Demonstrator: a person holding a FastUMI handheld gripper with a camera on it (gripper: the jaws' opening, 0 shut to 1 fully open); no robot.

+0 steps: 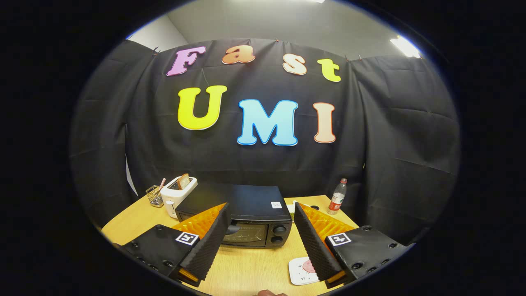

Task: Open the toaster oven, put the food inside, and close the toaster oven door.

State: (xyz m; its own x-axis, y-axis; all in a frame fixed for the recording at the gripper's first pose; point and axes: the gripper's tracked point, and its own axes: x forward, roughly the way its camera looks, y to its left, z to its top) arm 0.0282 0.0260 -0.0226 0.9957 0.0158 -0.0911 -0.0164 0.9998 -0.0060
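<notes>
A black toaster oven stands on the wooden table, just ahead of my fingers. Its glass door is closed, with two knobs to the right of it. My gripper is open, held above the table, its fingers spread about as wide as the oven's front. Nothing is between them. A white plate with a pink food item on it lies on the table beside the right finger, partly hidden by it.
A white pop-up toaster with a slice of bread stands behind the oven to the left, next to a wire holder. A plastic bottle with a red label stands at the back right. Black cloth walls close the booth.
</notes>
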